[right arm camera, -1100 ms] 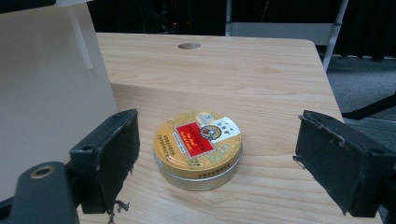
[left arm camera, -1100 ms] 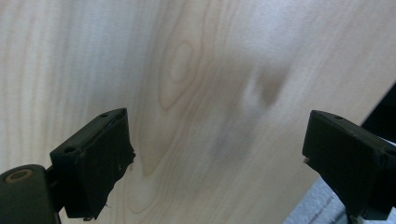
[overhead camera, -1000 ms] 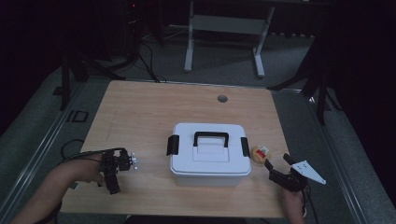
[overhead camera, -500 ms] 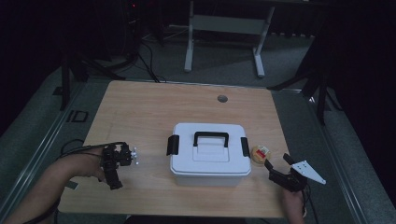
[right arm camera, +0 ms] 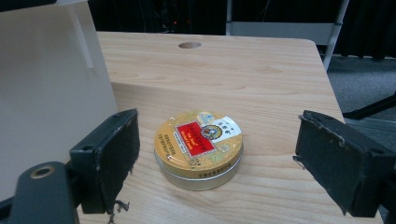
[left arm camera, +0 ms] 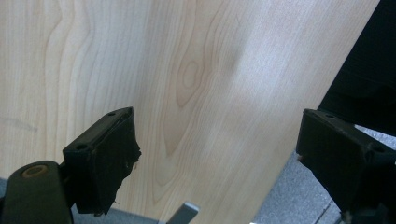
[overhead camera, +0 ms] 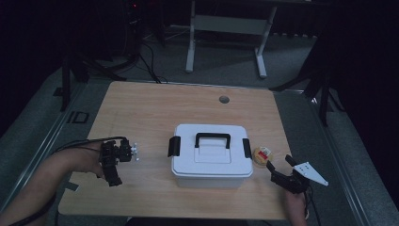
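A white plastic box [overhead camera: 211, 157] with a black handle [overhead camera: 212, 139] and black side latches stands closed near the table's front middle. Just right of it lies a round gold tin [overhead camera: 262, 155] with a red label. My right gripper [overhead camera: 280, 164] hovers in front of the tin, open. In the right gripper view the tin [right arm camera: 198, 144] lies ahead between the wide jaws of the right gripper [right arm camera: 218, 116], untouched, and the box wall [right arm camera: 46, 93] stands at the left. My left gripper [overhead camera: 113, 174] is left of the box, open and empty. In the left gripper view, the left gripper [left arm camera: 217, 116] faces bare wood.
The wooden table [overhead camera: 188, 108] has a round cable hole [overhead camera: 224, 99] at its far side. A metal stand [overhead camera: 226, 28] and cables sit on the dark floor beyond. Grey floor strips run along both table sides. The table's front edge lies close under both hands.
My left gripper has risen a little and drifted slightly toward the far side. The right gripper, tin and box have stayed put.
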A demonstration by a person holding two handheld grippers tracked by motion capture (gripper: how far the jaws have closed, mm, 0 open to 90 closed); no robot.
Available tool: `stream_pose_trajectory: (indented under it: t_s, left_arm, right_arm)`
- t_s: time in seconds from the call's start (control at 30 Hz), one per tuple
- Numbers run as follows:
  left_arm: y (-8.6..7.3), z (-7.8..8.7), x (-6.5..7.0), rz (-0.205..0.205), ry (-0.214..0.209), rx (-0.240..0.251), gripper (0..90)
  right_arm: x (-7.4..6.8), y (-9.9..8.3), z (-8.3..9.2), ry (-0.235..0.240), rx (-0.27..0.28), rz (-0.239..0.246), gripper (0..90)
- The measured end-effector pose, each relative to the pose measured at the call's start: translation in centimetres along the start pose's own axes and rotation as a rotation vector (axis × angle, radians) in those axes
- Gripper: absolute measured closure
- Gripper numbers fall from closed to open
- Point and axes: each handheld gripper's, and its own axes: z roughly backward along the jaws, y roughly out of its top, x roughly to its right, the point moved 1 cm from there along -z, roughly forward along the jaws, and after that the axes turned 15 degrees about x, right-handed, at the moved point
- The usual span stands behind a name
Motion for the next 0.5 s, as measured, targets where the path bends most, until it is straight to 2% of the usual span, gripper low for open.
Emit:
stream_pose_trajectory:
  t_s: [0.1,0.2,0.23,0.33,0.5]
  left_arm:
    - [0.2,0.7,-0.2,0.003,-0.007,-0.004,13.3]
    - [0.6,1.6,-0.6,-0.006,0.020,-0.002,13.2]
    - [0.7,1.9,-0.7,-0.005,0.039,0.004,13.3]
    - [1.2,3.0,-1.0,-0.011,0.046,0.039,13.3]
    - [2.0,4.4,-1.2,-0.018,0.043,0.065,13.3]
  right_arm:
    - [0.0,0.0,0.0,0.000,-0.002,0.005,13.4]
    - [0.0,0.0,0.0,0.000,-0.001,0.003,13.4]
    - [0.0,0.0,0.0,0.000,-0.001,0.003,13.4]
    - [0.0,0.0,0.0,0.001,-0.002,0.004,13.4]
    - [0.0,0.0,0.0,0.001,-0.001,0.002,13.4]
